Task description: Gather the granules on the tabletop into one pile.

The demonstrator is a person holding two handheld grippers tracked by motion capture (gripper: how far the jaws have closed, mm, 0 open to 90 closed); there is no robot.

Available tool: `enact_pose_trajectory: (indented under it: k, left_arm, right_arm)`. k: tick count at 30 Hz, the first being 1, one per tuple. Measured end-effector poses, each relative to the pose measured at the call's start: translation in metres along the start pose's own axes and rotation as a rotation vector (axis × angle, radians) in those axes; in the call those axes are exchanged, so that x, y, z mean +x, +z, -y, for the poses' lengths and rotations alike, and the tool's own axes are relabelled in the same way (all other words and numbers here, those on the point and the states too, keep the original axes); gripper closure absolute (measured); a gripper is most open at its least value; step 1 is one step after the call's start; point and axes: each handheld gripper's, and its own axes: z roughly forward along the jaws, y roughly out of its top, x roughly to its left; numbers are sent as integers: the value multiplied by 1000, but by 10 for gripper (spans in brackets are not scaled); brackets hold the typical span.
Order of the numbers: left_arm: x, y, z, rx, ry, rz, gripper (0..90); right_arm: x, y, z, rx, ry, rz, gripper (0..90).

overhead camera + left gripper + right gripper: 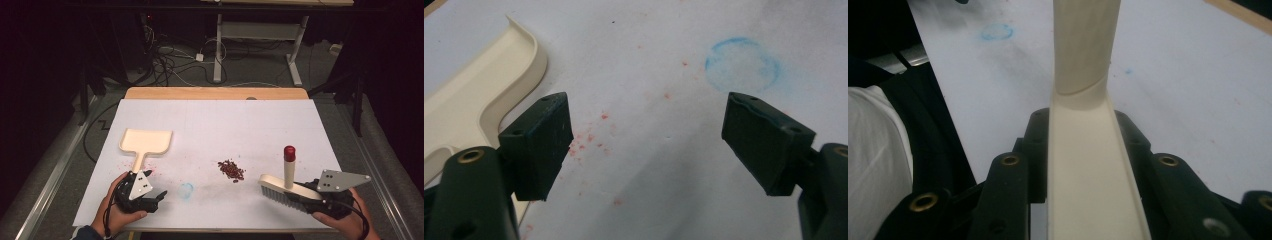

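A cream dustpan (pixel 146 141) lies on the left of the white sheet, its handle pointing towards me. Just right of that handle my left gripper (pixel 157 197) rests low with its jaws wide apart; between them the left gripper view shows bare sheet (pixel 649 130), and the dustpan (pixel 474 95) sits off to their left. A small pile of dark red bits (pixel 231 170) lies mid-table. My right gripper (pixel 305 199) is shut on a cream brush (pixel 282 187), bristles down, its red-capped handle (pixel 289 152) standing up. The right gripper view has the brush (pixel 1083 165) clamped between both jaws.
A faint blue ring (pixel 186 190) is drawn on the white sheet (pixel 225 120) between my hands, with red specks near the dustpan handle. A wooden table edge (pixel 215 93) runs along the far side. Beyond it are cables and a desk frame on the floor.
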Motion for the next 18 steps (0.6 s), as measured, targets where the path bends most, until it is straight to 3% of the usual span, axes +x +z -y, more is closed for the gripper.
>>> enact_pose_trajectory:
  k: [4, 10, 14, 18]
  left_arm:
    - [0, 1, 0, 4, 3, 4, 194]
    - [-1, 3, 0, 14, 5, 10, 194]
    - [-1, 4, 0, 22, 0, 3, 194]
    - [0, 5, 0, 24, 1, 8, 194]
  right_arm:
    - [-10, -3, 5, 28, 25, -24, 670]
    - [-27, 6, 8, 121, 49, -83, 670]
    - [-48, 14, 11, 154, 37, -97, 668]
    - [-71, 19, 13, 159, 56, -98, 647]
